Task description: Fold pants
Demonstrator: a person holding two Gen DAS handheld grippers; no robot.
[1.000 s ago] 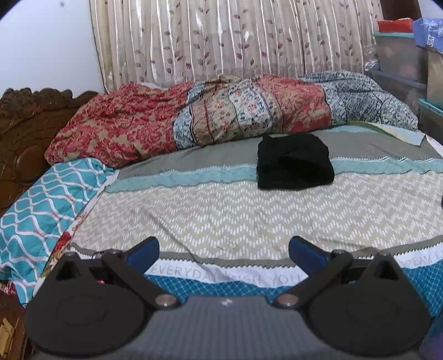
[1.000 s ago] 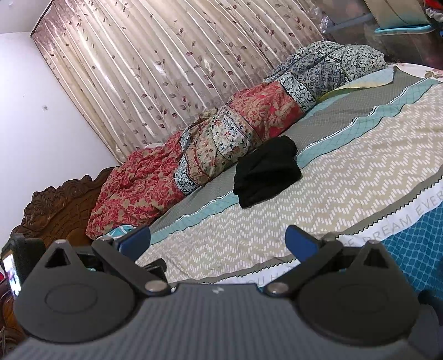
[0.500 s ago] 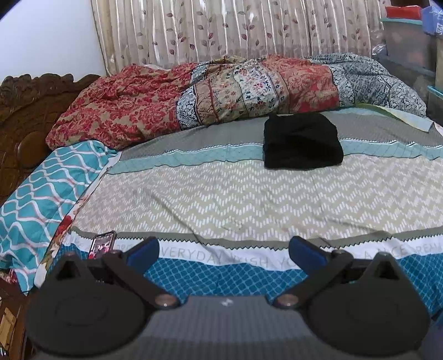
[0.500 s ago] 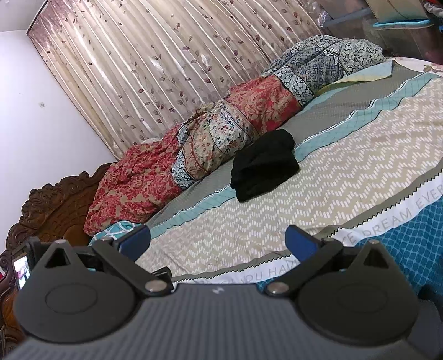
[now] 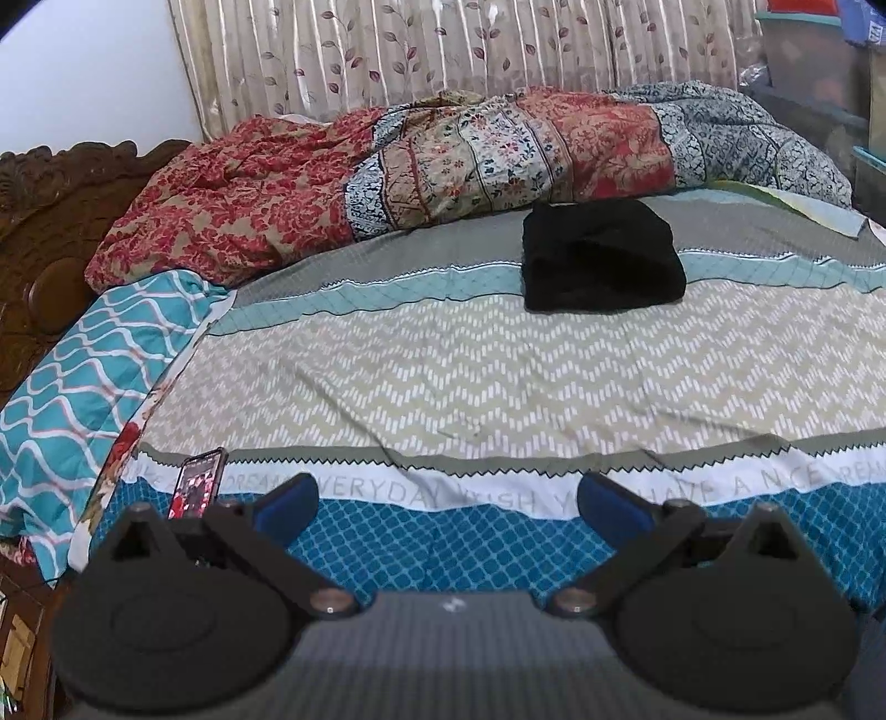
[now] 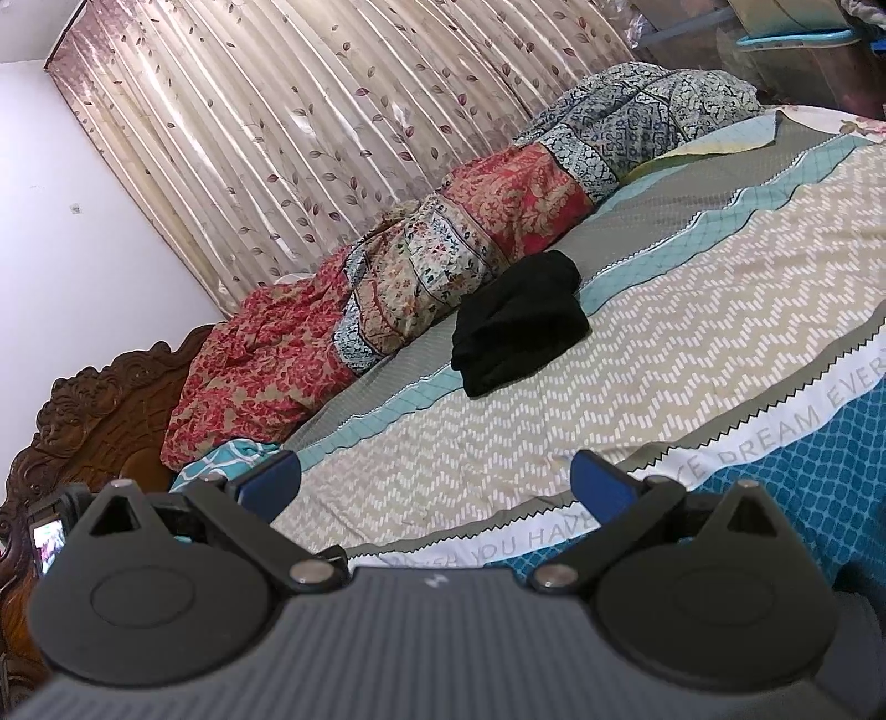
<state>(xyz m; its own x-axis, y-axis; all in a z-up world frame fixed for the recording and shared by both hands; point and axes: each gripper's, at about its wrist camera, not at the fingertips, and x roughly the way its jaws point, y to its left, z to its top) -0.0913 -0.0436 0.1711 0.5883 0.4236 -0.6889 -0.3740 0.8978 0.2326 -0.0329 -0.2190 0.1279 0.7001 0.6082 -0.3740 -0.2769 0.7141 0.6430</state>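
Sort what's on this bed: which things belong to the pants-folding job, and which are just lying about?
Job:
black pants, folded into a compact bundle on the bedsheet
left gripper, open, empty
right gripper, open, empty

Lying about:
patchwork quilt, bunched along the curtain
teal pillow
phone, screen lit

A crumpled patchwork quilt (image 5: 443,166) lies along the bed's (image 5: 498,376) far edge; a phone (image 5: 196,482) rests near its front-left corner.
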